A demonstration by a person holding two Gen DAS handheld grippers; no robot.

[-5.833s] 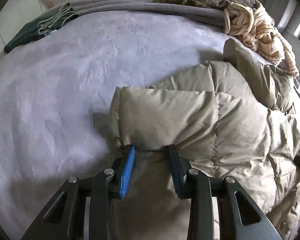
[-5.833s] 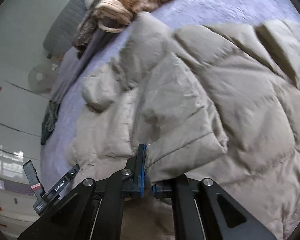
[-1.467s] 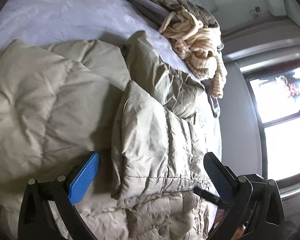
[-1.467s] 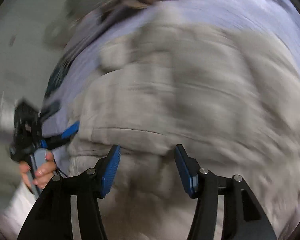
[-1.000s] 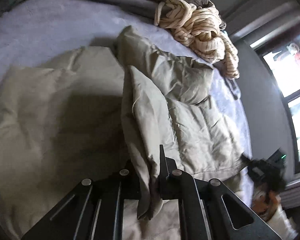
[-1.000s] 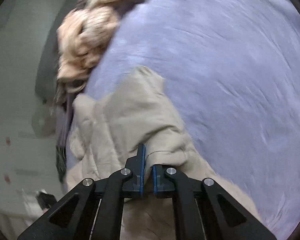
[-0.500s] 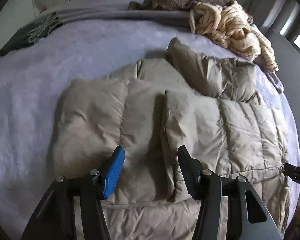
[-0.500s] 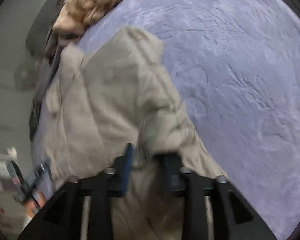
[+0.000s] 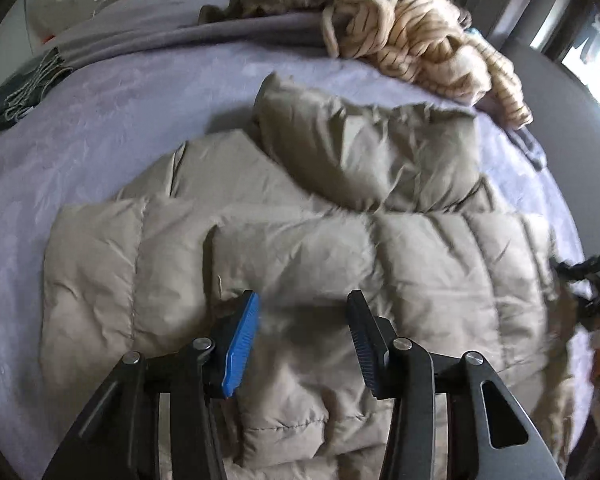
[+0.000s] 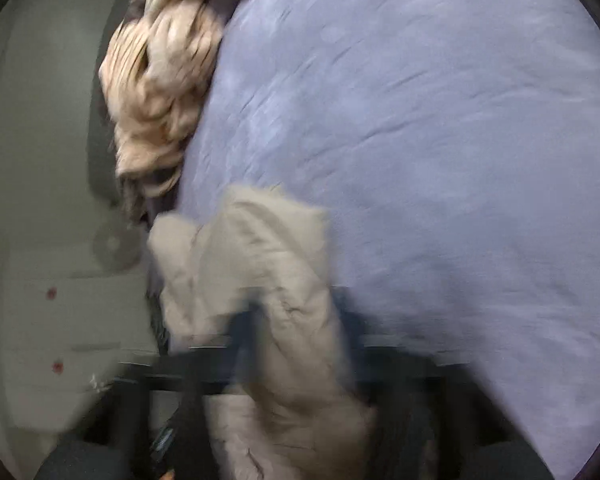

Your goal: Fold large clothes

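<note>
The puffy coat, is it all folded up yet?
Not yet. The beige puffy coat lies on the purple bed with one side flap folded across. The left gripper, closing, hovers empty; the right gripper closes around a blurred fold. More folds remain.

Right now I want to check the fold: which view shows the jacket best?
The left wrist view: the jacket lies sharp and nearly whole on the bed. The right wrist view is blurred and shows only one bunched part.

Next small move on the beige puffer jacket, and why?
Probably let the right gripper finish closing on the jacket fold between its blurred jaws. The left gripper hovers over the beige puffer jacket, closing on nothing; the jacket lies only part-folded on the lilac bedspread.
</note>
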